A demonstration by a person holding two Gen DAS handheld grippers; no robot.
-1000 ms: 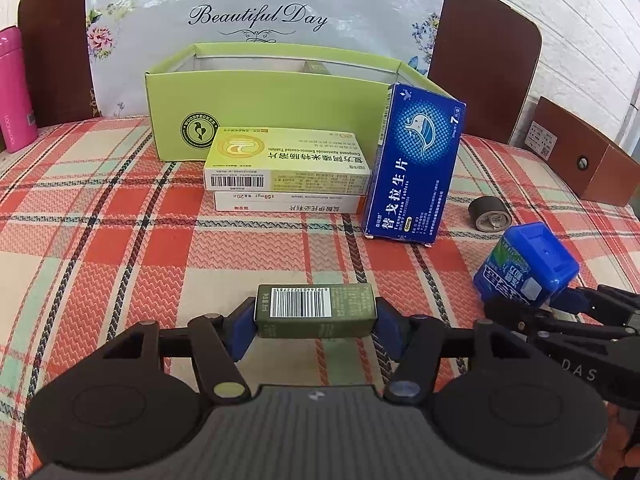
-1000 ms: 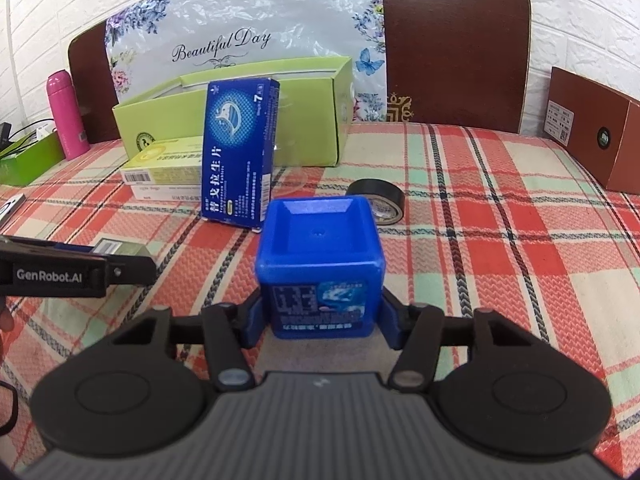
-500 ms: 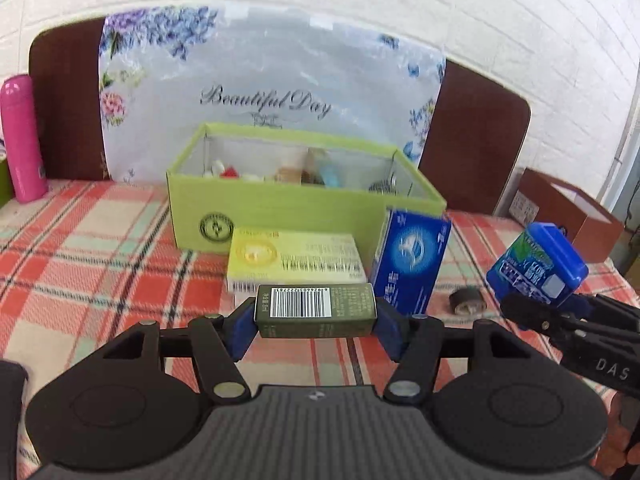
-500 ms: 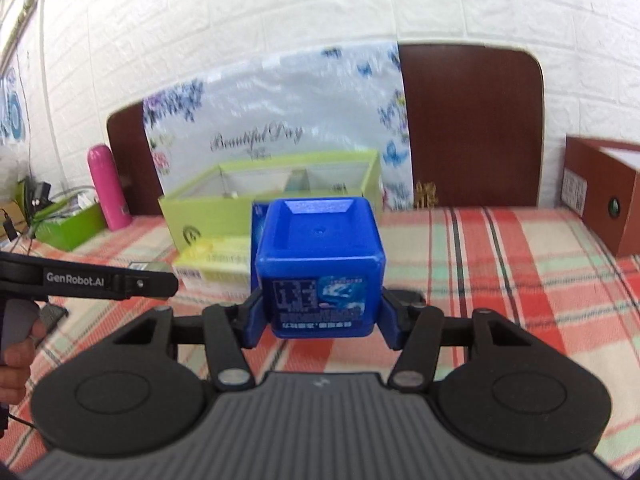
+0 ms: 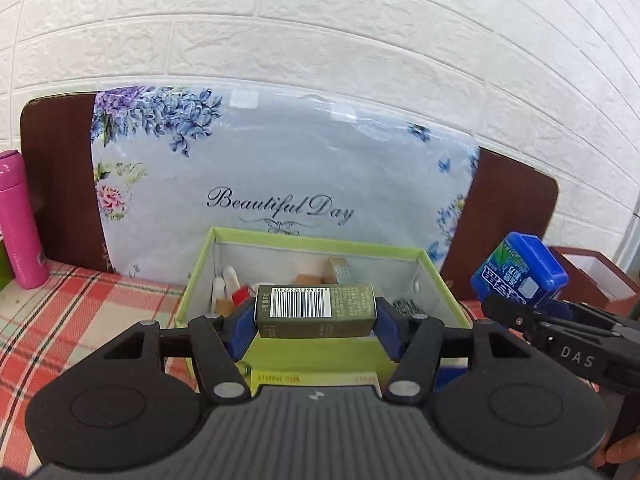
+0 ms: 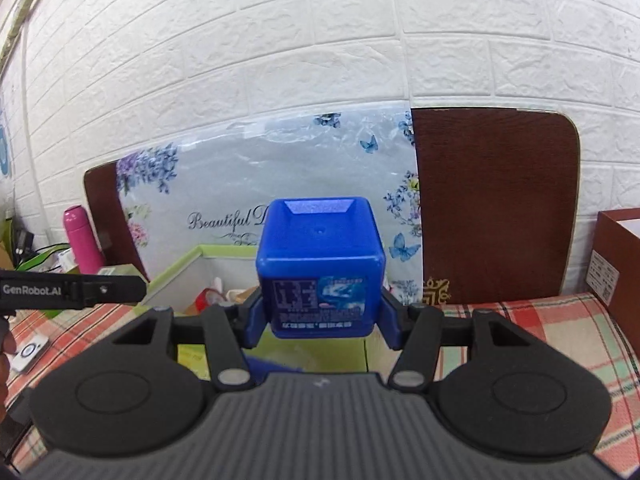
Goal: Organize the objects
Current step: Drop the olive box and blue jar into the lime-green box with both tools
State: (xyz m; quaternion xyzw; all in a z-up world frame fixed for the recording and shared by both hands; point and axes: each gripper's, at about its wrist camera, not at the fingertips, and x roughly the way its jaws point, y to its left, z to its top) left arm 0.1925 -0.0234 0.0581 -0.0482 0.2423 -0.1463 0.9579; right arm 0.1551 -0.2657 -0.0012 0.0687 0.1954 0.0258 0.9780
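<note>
My left gripper (image 5: 316, 322) is shut on a small olive-green box (image 5: 316, 312) with a barcode, held lengthwise above the near wall of the open light-green storage box (image 5: 320, 354). Several small items lie inside that storage box. My right gripper (image 6: 320, 320) is shut on a blue cube-shaped plastic container (image 6: 320, 268), raised in front of the storage box (image 6: 176, 276). In the left wrist view the blue container (image 5: 520, 274) hangs at the right, level with the box's rim. A yellow-green medicine box (image 5: 316, 378) shows just below the storage box.
A floral "Beautiful Day" bag (image 5: 280, 184) leans on a dark wooden headboard (image 6: 496, 204) behind the storage box. A pink bottle (image 5: 20, 220) stands at the far left. A brown cardboard box (image 6: 620, 256) sits at the right. A plaid cloth (image 5: 80, 308) covers the surface.
Both grippers have risen and tipped up, each carrying its item, and have come closer to the storage box. The stacked medicine boxes and tape roll have dropped out of view.
</note>
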